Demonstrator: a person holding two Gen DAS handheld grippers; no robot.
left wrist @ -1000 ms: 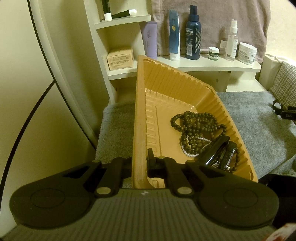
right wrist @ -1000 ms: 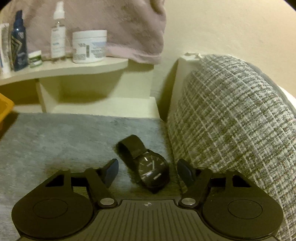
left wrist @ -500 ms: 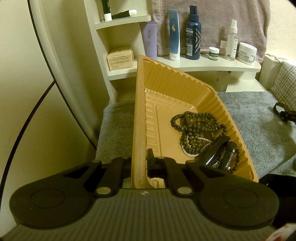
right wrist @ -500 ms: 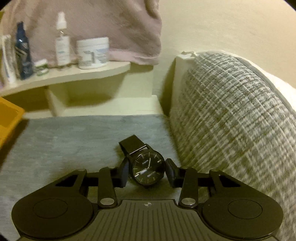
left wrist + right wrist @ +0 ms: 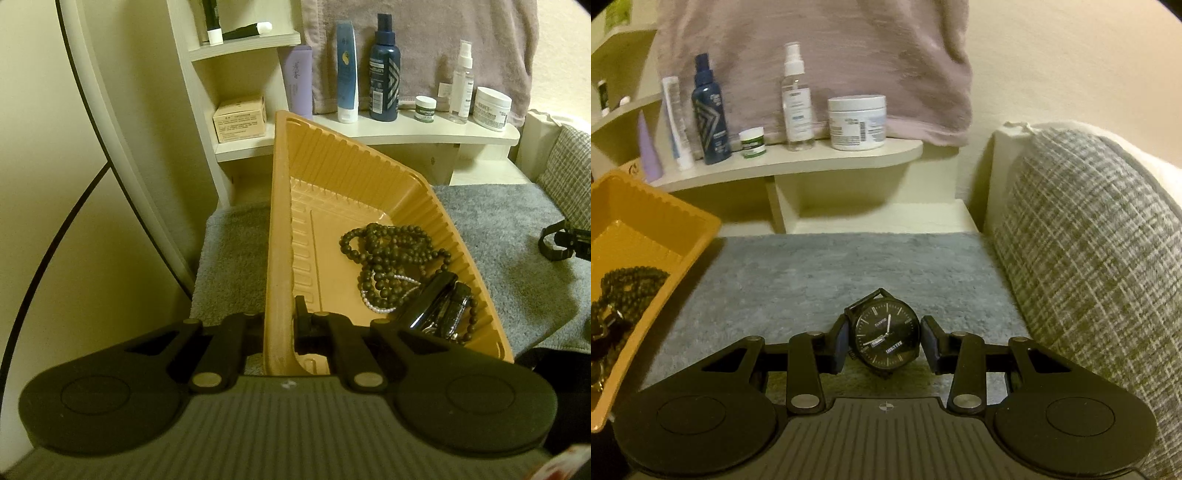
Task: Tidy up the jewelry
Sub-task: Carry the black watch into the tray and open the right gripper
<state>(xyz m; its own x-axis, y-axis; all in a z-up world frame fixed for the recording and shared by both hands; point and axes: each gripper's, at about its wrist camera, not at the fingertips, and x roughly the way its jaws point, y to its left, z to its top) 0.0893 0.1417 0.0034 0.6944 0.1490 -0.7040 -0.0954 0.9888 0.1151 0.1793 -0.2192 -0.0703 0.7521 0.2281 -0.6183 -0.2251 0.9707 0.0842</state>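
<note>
My left gripper [image 5: 279,325] is shut on the near left rim of an orange plastic tray [image 5: 325,192], which it holds tilted above the grey mat. Inside lie a dark bead necklace [image 5: 388,254], a thin pearl strand [image 5: 384,301] and some dark shiny pieces [image 5: 439,306]. In the right wrist view my right gripper [image 5: 886,343] is shut on a black wristwatch [image 5: 886,334], its pads pressing both sides of the round case. The watch hangs just above the grey mat [image 5: 849,266]. The tray [image 5: 653,225] shows at the left edge there.
A cream shelf [image 5: 424,131] behind the mat carries bottles, a spray and jars, with a pinkish towel [image 5: 820,55] hanging above. A grey-checked cushion [image 5: 1089,251] bounds the right side. A curved white frame [image 5: 110,147] runs down the left.
My right gripper closed on the watch and lifted it off the mat, swinging left so the tray came into view. The left gripper and tray stayed put.
</note>
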